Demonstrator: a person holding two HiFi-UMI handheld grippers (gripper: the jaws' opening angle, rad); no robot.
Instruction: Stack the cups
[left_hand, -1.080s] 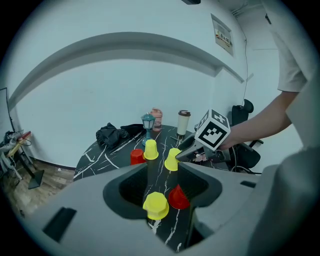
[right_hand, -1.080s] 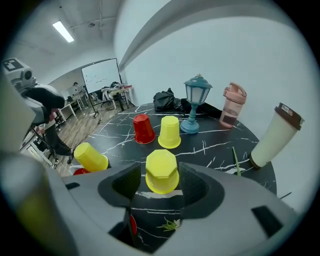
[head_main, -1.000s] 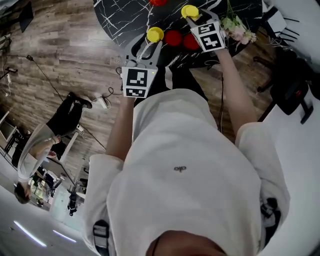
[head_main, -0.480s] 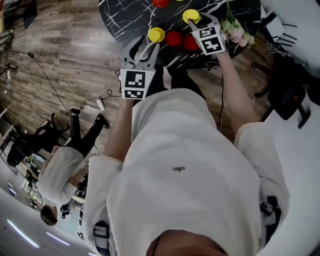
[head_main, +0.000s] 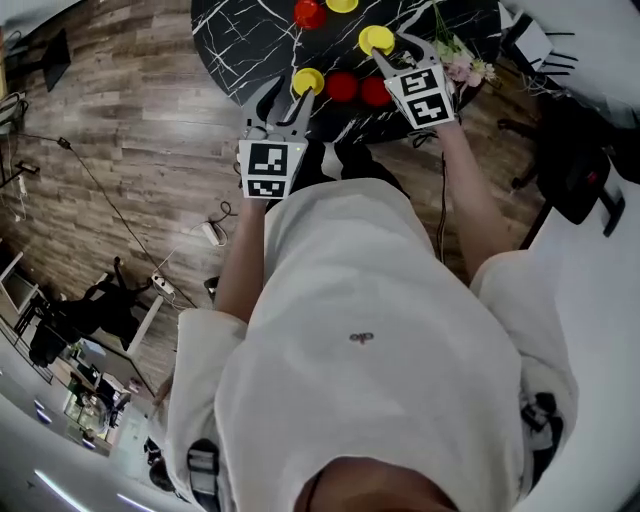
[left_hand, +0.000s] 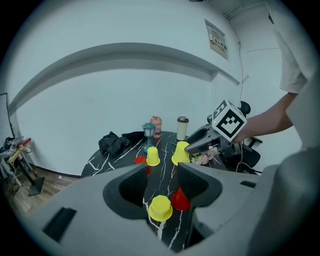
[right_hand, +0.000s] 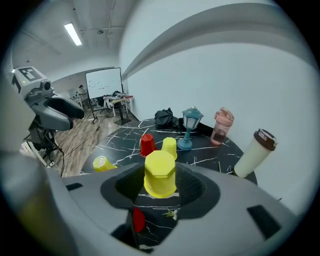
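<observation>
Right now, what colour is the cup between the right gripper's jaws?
Yellow; the right gripper has just closed on that cup, clearest in the right gripper view.

The table (head_main: 250, 40) and a far yellow cup (head_main: 341, 5) are cut off by the head view's top edge.

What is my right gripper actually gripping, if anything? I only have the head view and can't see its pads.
Observer: The right gripper has just been closing its jaws, and its pads now press the sides of an upside-down yellow cup.
Operator: And the left one, has it got anything?
Observer: No. The left gripper has its jaws apart with nothing gripped. A second yellow cup lies on its side on the table just ahead of them.
</observation>
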